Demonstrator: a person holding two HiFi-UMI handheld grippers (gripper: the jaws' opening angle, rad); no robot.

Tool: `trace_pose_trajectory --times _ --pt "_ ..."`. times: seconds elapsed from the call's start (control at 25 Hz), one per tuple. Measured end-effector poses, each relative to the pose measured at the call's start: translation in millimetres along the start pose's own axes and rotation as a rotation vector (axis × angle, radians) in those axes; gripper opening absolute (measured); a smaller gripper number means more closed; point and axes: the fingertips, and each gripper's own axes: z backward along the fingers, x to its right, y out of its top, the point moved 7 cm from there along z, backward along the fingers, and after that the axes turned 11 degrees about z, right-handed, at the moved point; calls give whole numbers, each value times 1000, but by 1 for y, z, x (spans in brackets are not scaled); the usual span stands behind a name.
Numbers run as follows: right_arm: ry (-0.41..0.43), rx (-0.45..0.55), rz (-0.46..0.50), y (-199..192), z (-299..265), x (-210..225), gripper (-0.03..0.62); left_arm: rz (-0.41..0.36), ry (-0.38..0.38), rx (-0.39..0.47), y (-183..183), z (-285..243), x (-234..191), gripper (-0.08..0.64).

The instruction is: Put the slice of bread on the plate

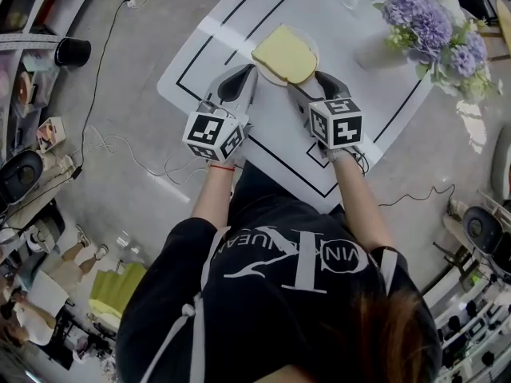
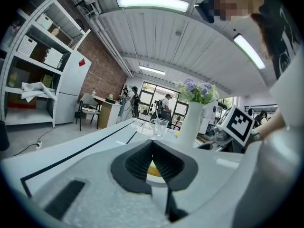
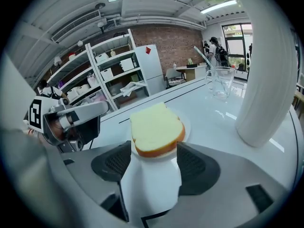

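A pale yellow slice of bread (image 1: 285,53) with a brown crust lies flat on a small white plate (image 1: 268,76) on the white table. My right gripper (image 1: 314,88) sits just in front of the plate, open, and nothing is between its jaws. In the right gripper view the bread (image 3: 156,128) and the plate's rim (image 3: 186,127) lie just beyond that gripper (image 3: 154,152). My left gripper (image 1: 248,76) rests at the plate's left edge, shut and empty. In the left gripper view its tips (image 2: 152,144) meet, and a sliver of bread (image 2: 153,169) shows behind them.
A white vase of purple flowers (image 1: 429,21) stands at the table's far right; it is tall and close in the right gripper view (image 3: 266,70). A clear glass (image 3: 219,82) stands behind the plate. Black lines (image 1: 271,159) mark the table, whose edge is near my body.
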Motion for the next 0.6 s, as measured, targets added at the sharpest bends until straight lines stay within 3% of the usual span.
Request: trace_pose_trajectory --times 0.2,0.6 --pt "11 37 25 3 7 -1 295 -5 13 12 0 4 3 6" --pt "41 169 133 9 41 0 112 -32 71 51 8 17 25 6"
